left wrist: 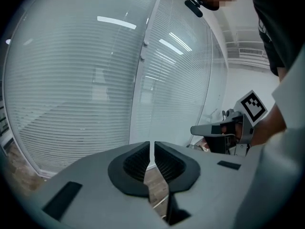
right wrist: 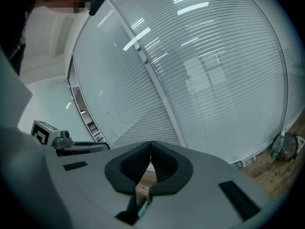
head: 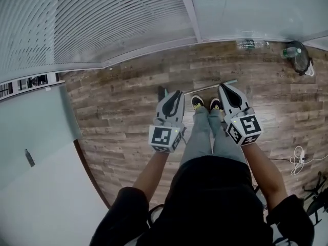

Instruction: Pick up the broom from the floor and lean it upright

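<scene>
Reaching stage, nothing gripped yet. Two tongs, the left tongs [head: 178, 93] and the right tongs [head: 224, 87], both pressed together and empty. One broom [head: 212, 86] lies flat on the floor [head: 118, 117] just past two shoes [head: 197, 102] — next, the tongs likely must open and drop to its handle. Farther off, two bottles [head: 252, 44] by the wall.

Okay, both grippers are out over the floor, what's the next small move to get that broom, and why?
Probably open the right hand-held gripper. Its jaws are shut on nothing, and the thin silver broom handle lies on the brown wooden plank floor close by its tip in the head view. It needs open jaws before lowering onto the handle.
</scene>
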{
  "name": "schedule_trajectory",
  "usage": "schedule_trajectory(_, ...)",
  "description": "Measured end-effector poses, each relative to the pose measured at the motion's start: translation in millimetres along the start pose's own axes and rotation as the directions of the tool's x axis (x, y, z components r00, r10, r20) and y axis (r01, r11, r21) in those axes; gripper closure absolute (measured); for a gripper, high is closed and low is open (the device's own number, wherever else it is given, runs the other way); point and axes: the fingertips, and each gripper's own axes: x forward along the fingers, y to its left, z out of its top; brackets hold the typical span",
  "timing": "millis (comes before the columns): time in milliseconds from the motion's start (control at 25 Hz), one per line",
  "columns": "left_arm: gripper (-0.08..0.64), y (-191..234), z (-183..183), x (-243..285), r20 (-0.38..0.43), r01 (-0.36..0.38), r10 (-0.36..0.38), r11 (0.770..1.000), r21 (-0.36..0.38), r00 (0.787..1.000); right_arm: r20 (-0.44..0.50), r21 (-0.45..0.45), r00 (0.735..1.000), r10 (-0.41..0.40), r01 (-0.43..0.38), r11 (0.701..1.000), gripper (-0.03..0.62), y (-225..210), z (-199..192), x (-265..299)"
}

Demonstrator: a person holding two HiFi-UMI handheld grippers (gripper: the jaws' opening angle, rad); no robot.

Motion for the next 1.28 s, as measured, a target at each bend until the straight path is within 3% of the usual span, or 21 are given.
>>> schedule_trajectory(240,0.535,17,-61,43,-0.088,0.061,-0.057,0.997,0.049,0.995,-0.096,-0.004,0.994,-0.046,0.046,0.999,0.572,-23,-61,30)
schedule_trajectory(400,0.535,21,-137,87,-0.177,0.119,-0.112,0.992,0.031,0.978,-0.142,0.017,0.986,-0.092,0.096,0.995,0.572,-53,-114,42)
schedule_trajectory(640,0.535,19,-261,155,-0.337,0.233,-0.184,0.966,0.112,0.923,-0.234,0.072,0.958,-0.168,0.189,0.979,0.572,-113,-210,75)
schedule_trajectory(800,0.535,15,-328,183,-0.43,0.258,-0.185,0.959,0.118,0.884,-0.291,0.131,0.938,-0.19,0.236,0.963,0.572,-144,-262,91)
schedule_trajectory(1080,0.535,15,-411,210,-0.573,0.314,-0.182,0.939,0.138,0.799,-0.348,0.214,0.912,-0.218,0.304,0.929,0.572,-183,-329,113)
schedule_trajectory(1280,0.535,30,-455,224,-0.626,0.309,-0.151,0.939,0.151,0.765,-0.39,0.257,0.897,-0.209,0.324,0.911,0.572,-194,-380,135)
